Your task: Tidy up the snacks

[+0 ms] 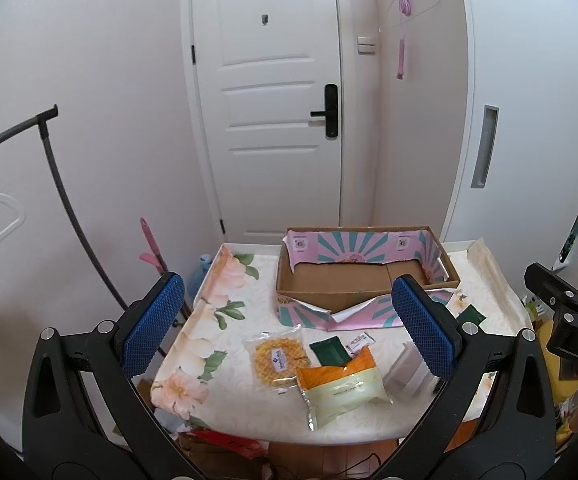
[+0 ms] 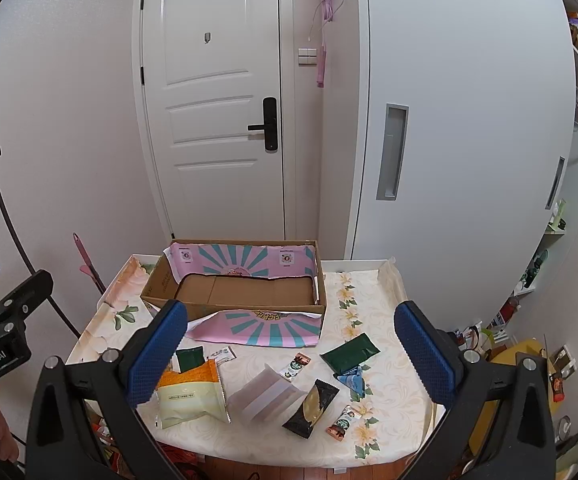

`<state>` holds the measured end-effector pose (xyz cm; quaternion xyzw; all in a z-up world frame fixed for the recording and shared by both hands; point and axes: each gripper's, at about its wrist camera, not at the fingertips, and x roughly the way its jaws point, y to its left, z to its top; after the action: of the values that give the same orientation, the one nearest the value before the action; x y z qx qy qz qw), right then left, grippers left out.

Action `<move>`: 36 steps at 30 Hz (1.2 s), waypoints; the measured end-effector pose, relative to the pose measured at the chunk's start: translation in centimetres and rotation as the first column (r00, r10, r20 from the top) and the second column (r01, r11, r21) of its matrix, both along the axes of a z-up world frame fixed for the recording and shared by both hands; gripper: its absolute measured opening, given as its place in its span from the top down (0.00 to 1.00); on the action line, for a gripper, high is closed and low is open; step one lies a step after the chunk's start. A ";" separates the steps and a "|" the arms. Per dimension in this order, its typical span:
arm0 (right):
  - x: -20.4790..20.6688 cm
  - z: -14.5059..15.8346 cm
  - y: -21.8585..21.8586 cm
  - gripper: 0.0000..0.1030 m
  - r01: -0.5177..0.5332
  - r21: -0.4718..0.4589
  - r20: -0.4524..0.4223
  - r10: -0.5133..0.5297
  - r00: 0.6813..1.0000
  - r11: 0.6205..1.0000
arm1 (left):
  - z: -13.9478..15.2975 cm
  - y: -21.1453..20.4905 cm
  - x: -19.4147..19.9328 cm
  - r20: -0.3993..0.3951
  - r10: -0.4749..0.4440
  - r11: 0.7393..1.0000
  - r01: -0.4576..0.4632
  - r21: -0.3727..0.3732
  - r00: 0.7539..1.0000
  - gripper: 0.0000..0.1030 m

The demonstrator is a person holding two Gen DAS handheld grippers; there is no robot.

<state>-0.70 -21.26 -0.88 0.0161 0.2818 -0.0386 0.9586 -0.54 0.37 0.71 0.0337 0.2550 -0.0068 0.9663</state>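
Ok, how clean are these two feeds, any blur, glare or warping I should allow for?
Left wrist view: sharp and evenly lit, with heavy fisheye bending at the door frame and black corners; the cardboard box reads clearly. Right wrist view: the same barrel warp, soft daylight, no strong glare on the table, and small print on the snack packets is too fine to read.

Qty on table point(image 2: 389, 396):
- cardboard box point(image 2: 241, 292): 1
- dark green packets point(image 2: 351, 353): 2
- small coffee sachets point(image 2: 296, 366): 2
- orange/cream snack bag point(image 2: 191, 394): 1
- waffle pack point(image 1: 276, 357): 1
- black/gold pack point(image 2: 311, 408): 1
- blue triangular pack point(image 2: 352, 381): 1
- white ridged tray point(image 2: 267, 396): 1
- small white sachet point(image 2: 221, 354): 1
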 end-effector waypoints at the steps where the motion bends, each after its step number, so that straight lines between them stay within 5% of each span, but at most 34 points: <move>1: 0.0 0.0 0.1 0.00 0.000 0.000 -0.001 0.000 1.000 1.000 | 0.0 -0.1 0.0 0.000 0.001 1.000 -0.001 0.001 1.000 0.00; 36: 0.0 0.0 0.0 0.00 0.001 0.003 -0.002 -0.001 1.000 1.000 | -0.1 0.0 0.0 -0.007 -0.003 1.000 0.003 -0.006 1.000 0.00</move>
<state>-0.72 -21.24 -0.88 0.0175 0.2829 -0.0387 0.9582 -0.52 0.41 0.62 0.0314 0.2583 -0.0091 0.9655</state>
